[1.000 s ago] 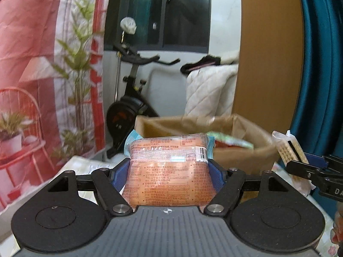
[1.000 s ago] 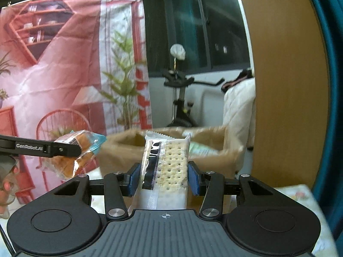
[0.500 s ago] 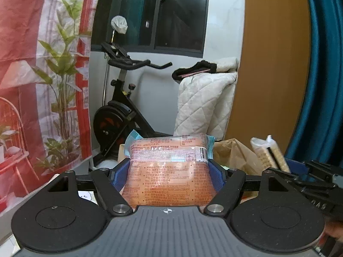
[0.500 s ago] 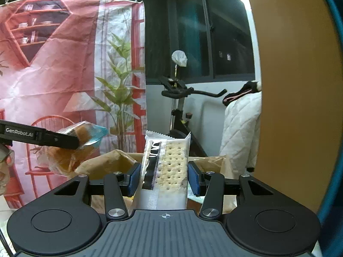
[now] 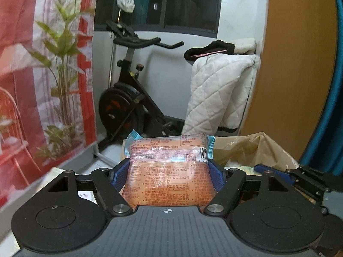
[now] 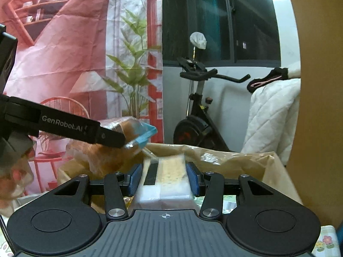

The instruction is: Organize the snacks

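Left wrist view: my left gripper [image 5: 169, 169] has its 2 blue pads clamped on an orange printed plastic snack packet with blue ends [image 5: 168, 169], held before the crumpled brown paper bag [image 5: 253, 150]. Right wrist view: my right gripper [image 6: 164, 178] is clamped on a clear-wrapped cracker packet [image 6: 165, 176] above the bag's open mouth, the left gripper alongside.

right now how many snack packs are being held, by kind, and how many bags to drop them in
orange printed snack pack: 1, in the left gripper
clear cracker pack: 1, in the right gripper
brown paper bag: 1
total: 3
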Tool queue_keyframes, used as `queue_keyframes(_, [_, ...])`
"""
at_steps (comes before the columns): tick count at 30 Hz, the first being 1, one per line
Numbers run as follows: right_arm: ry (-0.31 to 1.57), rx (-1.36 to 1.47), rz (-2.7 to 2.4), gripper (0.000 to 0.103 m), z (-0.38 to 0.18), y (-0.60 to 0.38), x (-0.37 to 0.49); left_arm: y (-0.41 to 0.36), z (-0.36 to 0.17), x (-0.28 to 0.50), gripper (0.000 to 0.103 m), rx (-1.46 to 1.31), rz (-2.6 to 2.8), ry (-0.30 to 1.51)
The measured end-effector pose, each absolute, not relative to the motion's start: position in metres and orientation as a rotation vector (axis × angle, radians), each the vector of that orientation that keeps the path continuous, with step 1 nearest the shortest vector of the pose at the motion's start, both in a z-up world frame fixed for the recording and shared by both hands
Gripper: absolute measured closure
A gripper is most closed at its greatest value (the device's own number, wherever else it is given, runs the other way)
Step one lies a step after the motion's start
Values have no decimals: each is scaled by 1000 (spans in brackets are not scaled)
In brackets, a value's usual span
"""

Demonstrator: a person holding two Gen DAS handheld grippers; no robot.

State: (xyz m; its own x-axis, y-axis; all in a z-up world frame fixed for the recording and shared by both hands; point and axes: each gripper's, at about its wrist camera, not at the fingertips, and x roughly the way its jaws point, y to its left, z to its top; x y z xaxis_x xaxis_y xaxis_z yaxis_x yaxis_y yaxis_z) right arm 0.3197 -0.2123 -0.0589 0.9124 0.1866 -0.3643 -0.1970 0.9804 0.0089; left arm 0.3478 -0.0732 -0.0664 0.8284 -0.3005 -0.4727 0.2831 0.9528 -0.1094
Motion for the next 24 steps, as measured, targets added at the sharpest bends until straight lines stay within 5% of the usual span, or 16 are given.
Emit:
queue_keyframes(12, [366, -45, 200, 50, -44, -205, 306, -64, -56, 339, 17, -43, -331, 464])
queue_keyframes(24, [380, 43, 71, 7, -21, -225, 251, -59, -31, 277, 12, 24, -342, 401])
